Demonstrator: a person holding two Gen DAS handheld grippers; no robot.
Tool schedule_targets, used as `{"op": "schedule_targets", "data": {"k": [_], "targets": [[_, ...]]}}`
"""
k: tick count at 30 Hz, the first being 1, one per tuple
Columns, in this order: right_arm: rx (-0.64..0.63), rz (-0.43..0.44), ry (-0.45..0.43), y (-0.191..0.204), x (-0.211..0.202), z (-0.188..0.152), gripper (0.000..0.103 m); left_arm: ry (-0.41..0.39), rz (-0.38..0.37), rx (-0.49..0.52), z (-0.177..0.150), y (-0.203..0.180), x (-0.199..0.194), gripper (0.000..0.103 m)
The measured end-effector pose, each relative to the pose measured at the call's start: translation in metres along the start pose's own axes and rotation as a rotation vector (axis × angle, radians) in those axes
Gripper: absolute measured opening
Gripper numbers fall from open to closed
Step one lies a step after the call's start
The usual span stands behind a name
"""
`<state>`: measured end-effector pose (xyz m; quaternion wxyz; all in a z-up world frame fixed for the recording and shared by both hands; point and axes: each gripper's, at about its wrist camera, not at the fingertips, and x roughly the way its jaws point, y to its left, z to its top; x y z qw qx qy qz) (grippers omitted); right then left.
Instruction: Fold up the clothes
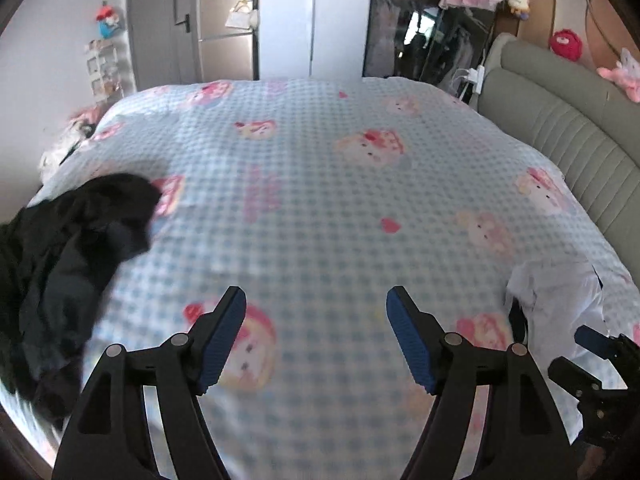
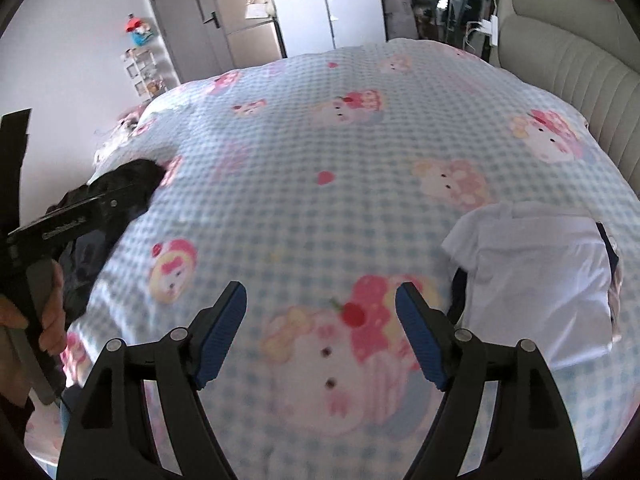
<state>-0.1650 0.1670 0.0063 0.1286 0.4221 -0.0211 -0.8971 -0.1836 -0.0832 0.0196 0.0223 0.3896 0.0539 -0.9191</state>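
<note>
Over a bed [image 1: 320, 184] spread with a blue-checked cover printed with pink cartoon faces, both grippers hang with nothing between their fingers; the left gripper [image 1: 316, 334] stands with its blue-padded jaws wide apart above a bare stretch of the cover, and the right gripper [image 2: 321, 330] is spread just as wide over a large pink-and-white face on the print. At the left edge of the bed lies a heap of dark clothes [image 1: 68, 264], crumpled and partly blurred, black with some dark blue in it; the same heap shows in the right wrist view behind the body of the left tool. At the right side of the bed, near the padded grey headboard [image 1: 560, 120], lies a white shirt [image 2: 540, 272], folded flat with a short sleeve showing at its left and a dark garment's edge peeping out from beneath; it sits just beside the right gripper's right finger in that view, though whether they touch cannot be told. Beyond the foot of the bed stand a grey door [image 1: 156, 24], a small fridge [image 1: 226, 36] and a white wardrobe [image 1: 316, 16].
</note>
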Motion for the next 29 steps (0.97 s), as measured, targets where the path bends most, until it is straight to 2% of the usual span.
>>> {"op": "schedule_targets", "data": {"k": [5,11,16,21,29], "targets": [[0.021,-0.026,-0.05,0.023,-0.036,-0.051,0.079,-0.019,0.028,-0.022,-0.062,0.016,-0.048,0.077],[0.069,-0.033,-0.008,0.034,-0.059,-0.137,0.079,-0.011,0.061,-0.084,-0.154,0.018,-0.099,0.078],[0.03,-0.079,-0.02,0.038,-0.096,-0.189,0.079,0.002,0.08,-0.039,-0.207,0.001,-0.132,0.081],[0.028,-0.078,-0.039,0.035,-0.12,-0.218,0.079,0.004,0.046,-0.063,-0.233,-0.006,-0.155,0.083],[-0.005,-0.057,-0.07,0.036,-0.13,-0.219,0.079,-0.031,0.043,-0.044,-0.246,-0.013,-0.167,0.083]]}}
